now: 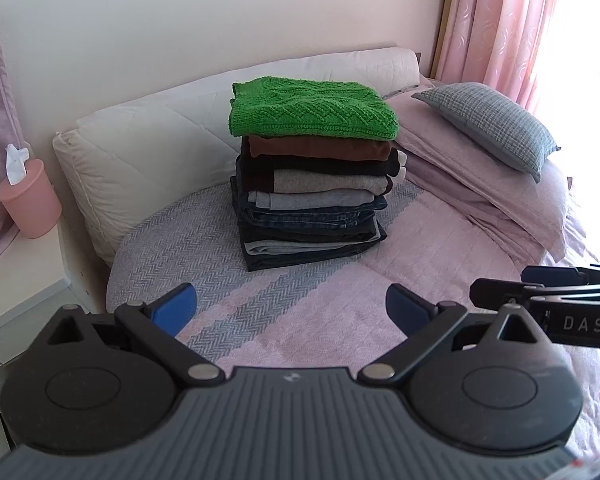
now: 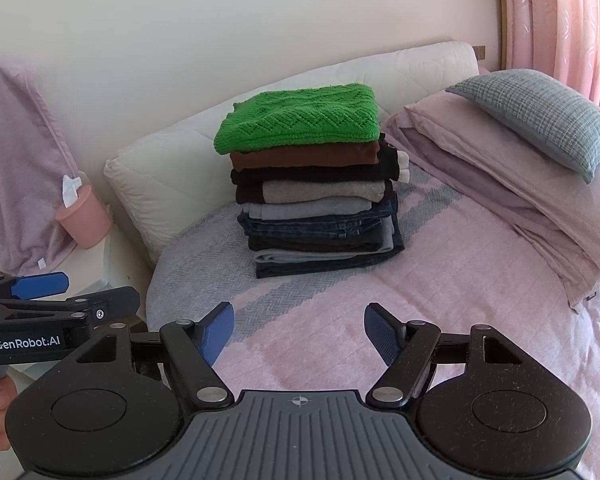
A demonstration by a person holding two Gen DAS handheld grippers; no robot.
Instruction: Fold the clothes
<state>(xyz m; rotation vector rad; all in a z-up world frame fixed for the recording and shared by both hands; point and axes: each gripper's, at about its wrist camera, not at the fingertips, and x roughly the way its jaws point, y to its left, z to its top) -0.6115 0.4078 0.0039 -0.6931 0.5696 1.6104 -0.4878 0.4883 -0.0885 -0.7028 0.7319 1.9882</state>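
Home bedroom, bed [image 1: 440, 280], pillow [image 1: 488, 126], curtains [image 1: 500, 20]

Wall: plain cream wall [image 1: 180, 12], far side.
Bed: pink quilted bedspread [image 1: 440, 280] with grey herringbone bands.
Headboard: cream padded cushion [image 1: 148, 148] against the wall.
Right: grey checked pillow [image 1: 496, 120] on folded mauve bedding [image 1: 480, 184].
Window: pink curtain [image 1: 512, 20], bright daylight behind.
Left: pink tissue holder [image 1: 32, 200].

Right claw [image 2: 299, 334] gapes above pink bedspread [image 2: 440, 320], facing the clothes stack [image 2: 312, 184]
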